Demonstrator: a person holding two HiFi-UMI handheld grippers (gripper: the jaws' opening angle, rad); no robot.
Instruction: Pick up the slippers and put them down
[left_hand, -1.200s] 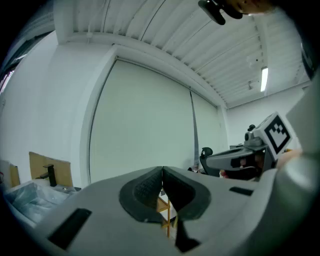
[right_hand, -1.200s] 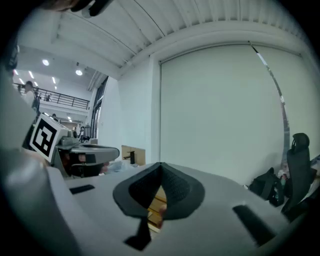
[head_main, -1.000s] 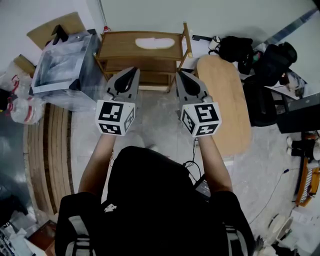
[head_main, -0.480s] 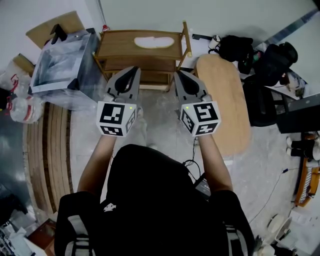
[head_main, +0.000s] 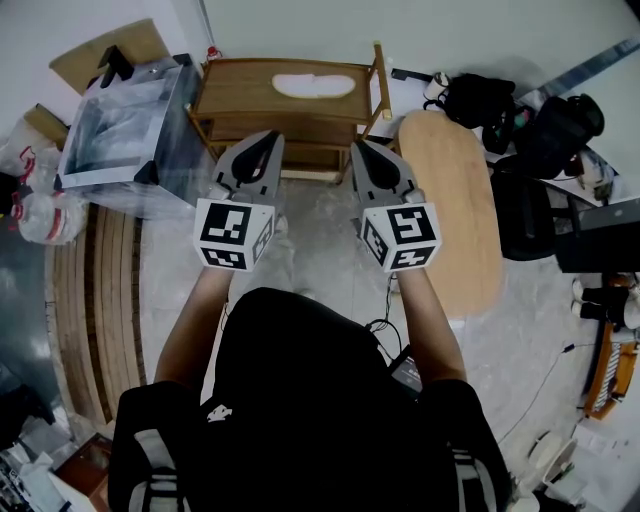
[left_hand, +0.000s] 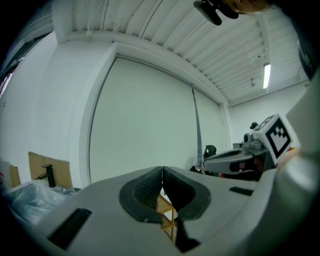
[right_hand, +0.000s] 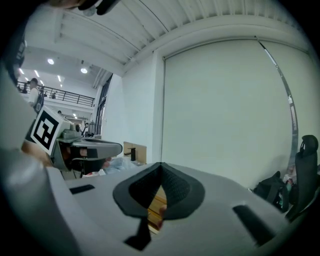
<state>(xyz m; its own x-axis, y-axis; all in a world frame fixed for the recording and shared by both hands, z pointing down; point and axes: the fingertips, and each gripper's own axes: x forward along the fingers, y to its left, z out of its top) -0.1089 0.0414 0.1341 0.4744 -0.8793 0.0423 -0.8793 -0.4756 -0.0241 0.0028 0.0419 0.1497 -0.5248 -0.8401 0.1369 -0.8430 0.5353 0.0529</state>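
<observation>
A white pair of slippers (head_main: 310, 85) lies on the top board of a low wooden rack (head_main: 230, 100) against the far wall. My left gripper (head_main: 272, 138) hovers just in front of the rack's left half, jaws shut with nothing between them. To its right my right gripper (head_main: 358, 148) is held level and shut too, also empty. In the left gripper view the shut left gripper (left_hand: 162, 171) hides all but a sliver of the rack (left_hand: 167, 216). The right gripper view shows the right gripper (right_hand: 160, 166) shut and the left gripper (right_hand: 90, 148) beside it.
A clear plastic box (head_main: 120, 130) stands left of the rack. An oval wooden board (head_main: 450, 200) lies on the floor at the right, with black bags (head_main: 500, 100) and a dark chair (head_main: 530, 210) beyond it. Curved wooden slats (head_main: 95, 300) run along the left.
Both grippers have edged slightly forward toward the rack, still side by side. Their jaws stay shut.
</observation>
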